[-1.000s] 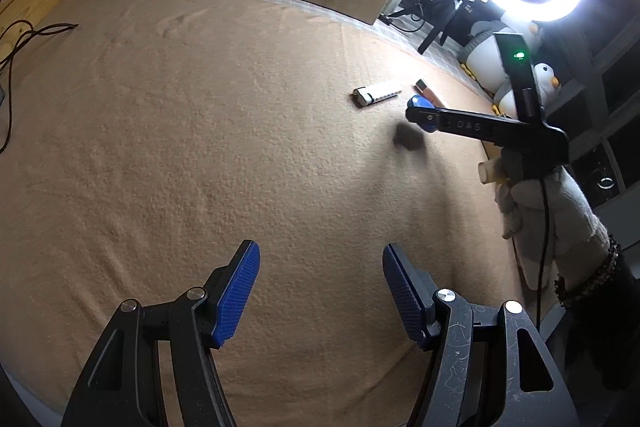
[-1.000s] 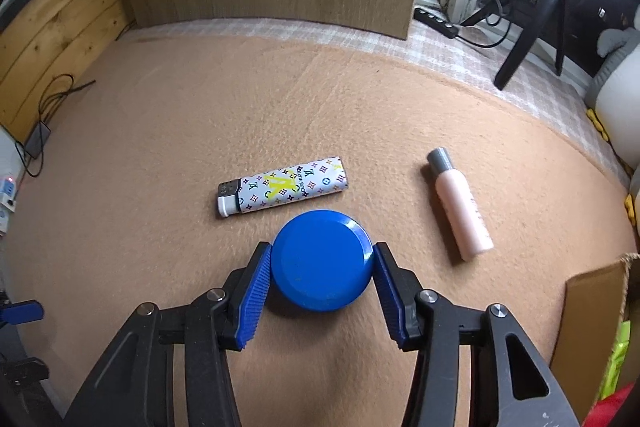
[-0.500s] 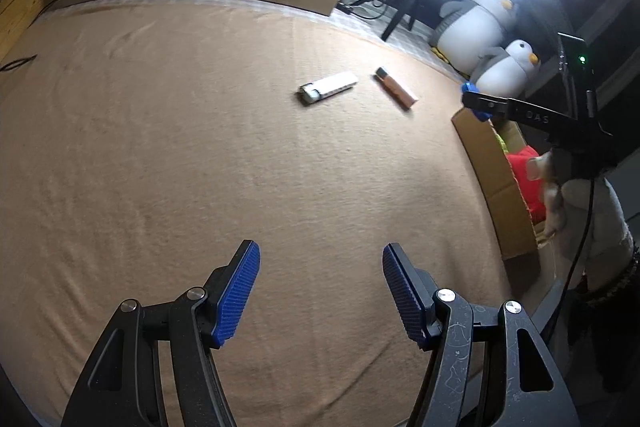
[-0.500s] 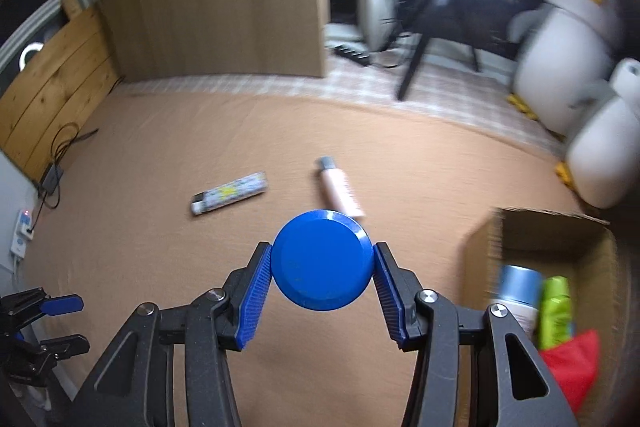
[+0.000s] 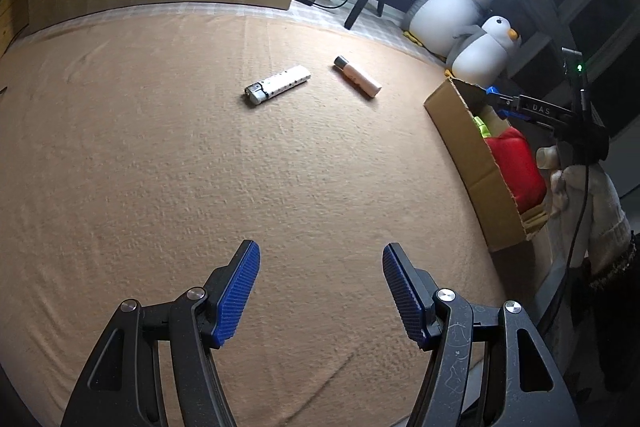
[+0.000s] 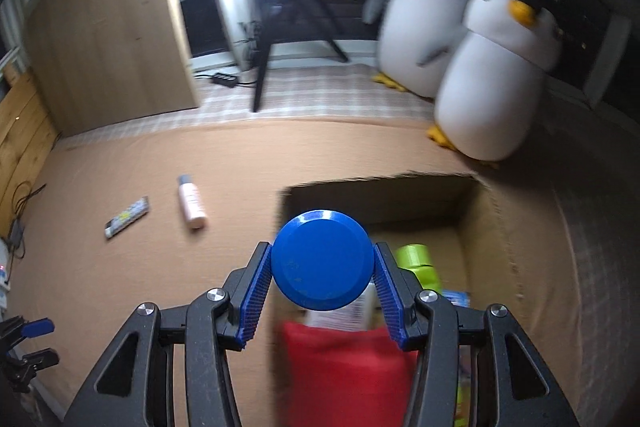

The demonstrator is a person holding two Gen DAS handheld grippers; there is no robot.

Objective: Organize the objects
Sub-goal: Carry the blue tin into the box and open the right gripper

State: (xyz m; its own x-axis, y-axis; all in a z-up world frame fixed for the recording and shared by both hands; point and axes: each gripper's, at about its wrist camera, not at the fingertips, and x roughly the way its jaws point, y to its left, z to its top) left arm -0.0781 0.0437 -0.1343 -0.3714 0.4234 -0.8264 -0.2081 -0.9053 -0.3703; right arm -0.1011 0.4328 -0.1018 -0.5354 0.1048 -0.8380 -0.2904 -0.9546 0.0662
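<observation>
Looking along the left gripper [image 5: 320, 291], its blue pads spread wide with nothing between them, the left wrist view shows a tan blanket [image 5: 160, 167] with a patterned lighter [image 5: 277, 85] and, beside it, a pink tube [image 5: 357, 76], both lying flat. A cardboard box [image 5: 472, 163] sits at the blanket's right edge, holding a red item [image 5: 516, 167]. A gloved hand [image 5: 588, 195] holds the other tool above the box.

From the right wrist view, the right gripper [image 6: 322, 267] pinches a blue round cap [image 6: 320, 265] between its pads, held over the open box [image 6: 480, 223]. Green [image 6: 416, 261] and red [image 6: 344, 367] things lie inside. Two plush penguins [image 6: 488, 79] stand behind it.
</observation>
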